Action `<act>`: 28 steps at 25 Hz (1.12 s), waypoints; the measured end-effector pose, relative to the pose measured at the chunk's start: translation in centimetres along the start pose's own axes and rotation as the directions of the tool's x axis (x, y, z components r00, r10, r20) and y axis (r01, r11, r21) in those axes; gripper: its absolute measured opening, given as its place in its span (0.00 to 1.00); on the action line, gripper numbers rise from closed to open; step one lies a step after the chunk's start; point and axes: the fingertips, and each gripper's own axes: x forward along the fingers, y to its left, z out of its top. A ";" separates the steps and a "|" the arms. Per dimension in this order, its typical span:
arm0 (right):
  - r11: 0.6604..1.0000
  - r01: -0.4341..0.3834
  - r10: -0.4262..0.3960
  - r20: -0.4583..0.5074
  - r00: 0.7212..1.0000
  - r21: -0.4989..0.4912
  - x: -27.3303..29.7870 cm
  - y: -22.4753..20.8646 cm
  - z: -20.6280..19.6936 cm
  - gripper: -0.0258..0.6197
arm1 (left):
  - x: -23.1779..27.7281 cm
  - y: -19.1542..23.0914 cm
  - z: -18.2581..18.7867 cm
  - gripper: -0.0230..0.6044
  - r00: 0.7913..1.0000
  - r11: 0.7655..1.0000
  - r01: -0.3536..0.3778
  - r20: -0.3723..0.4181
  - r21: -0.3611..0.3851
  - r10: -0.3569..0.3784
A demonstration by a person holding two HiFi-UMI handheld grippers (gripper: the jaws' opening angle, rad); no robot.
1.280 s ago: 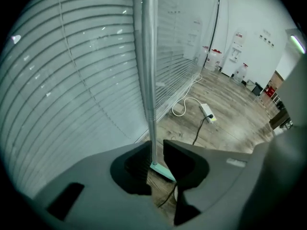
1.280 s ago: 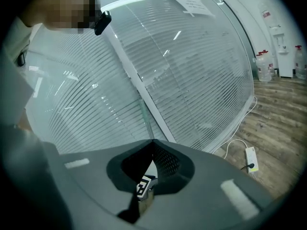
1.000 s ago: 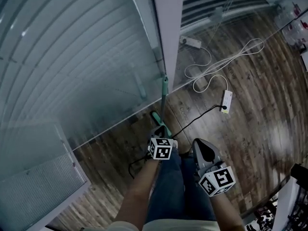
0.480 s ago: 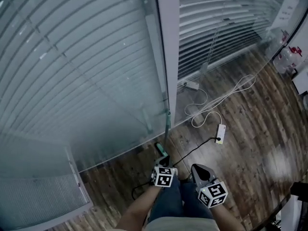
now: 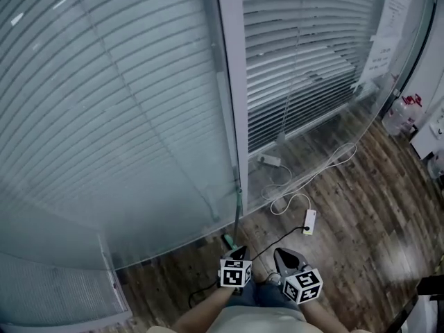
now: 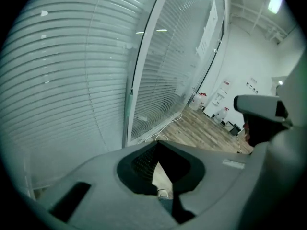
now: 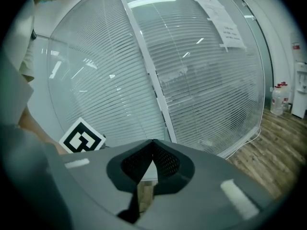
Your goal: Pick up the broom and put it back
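The broom (image 5: pixel 238 210) has a thin green handle and stands leaning against the glass wall beside the white frame post (image 5: pixel 232 82), its green head (image 5: pixel 227 241) on the wood floor. My left gripper (image 5: pixel 238 254) is just below the broom's head in the head view, shut and empty, its tips meeting in the left gripper view (image 6: pixel 156 143). My right gripper (image 5: pixel 284 257) hangs beside it to the right, also shut with nothing held (image 7: pixel 153 141). Neither gripper touches the broom.
Glass walls with closed blinds fill the far side. On the floor lie a white power strip (image 5: pixel 309 221), a second one (image 5: pixel 270 161), looping white cable (image 5: pixel 316 175) and a black cable (image 5: pixel 274 240). Bottles (image 5: pixel 406 109) stand at far right.
Both grippers have risen and drawn back from the broom, sitting lower in the head view. The view has tipped up the wall. The broom stays leaning where it was.
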 end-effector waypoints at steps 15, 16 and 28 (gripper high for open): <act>1.000 -0.026 0.025 0.065 0.998 0.003 -0.6 2.1 4.7 0.04 | -5.7 -2.4 6.0 0.04 0.991 0.996 0.093 0.101 -0.008 -0.092; 1.000 -0.026 0.026 0.072 0.997 0.001 -0.6 2.0 5.0 0.04 | -5.7 -2.6 6.1 0.04 0.989 0.995 0.101 0.104 0.001 -0.101; 1.000 -0.012 0.014 0.123 0.992 -0.011 -0.1 2.1 8.4 0.05 | -7.2 -2.9 11.2 0.04 0.975 0.989 0.132 0.169 0.071 -0.142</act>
